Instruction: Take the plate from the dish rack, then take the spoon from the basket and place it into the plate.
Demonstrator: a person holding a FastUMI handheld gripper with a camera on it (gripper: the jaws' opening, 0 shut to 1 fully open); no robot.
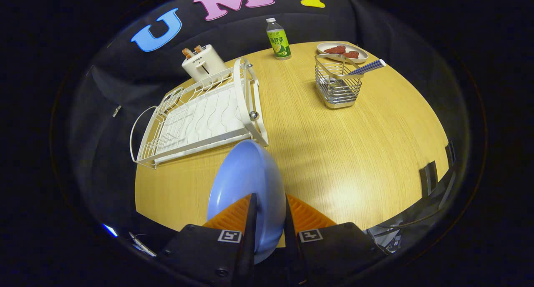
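Our tongs [269, 214] grip the blue plate [246, 182] by its rim, a finger pressed on each face, holding it on edge above the table [354, 153]. The dish rack [200, 116] just beyond stands empty, so we judge step one nearly done. Next we must lay the plate flat, let go, then reach for the spoon [367, 67] leaning in the wire basket [338, 86] farther off.

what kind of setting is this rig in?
Looks like a mock kitchen tabletop in a demo booth, not a real kitchen: a white dish rack, a toaster and a wire utensil basket sit on a wooden table. The gripper is shut on a blue plate.
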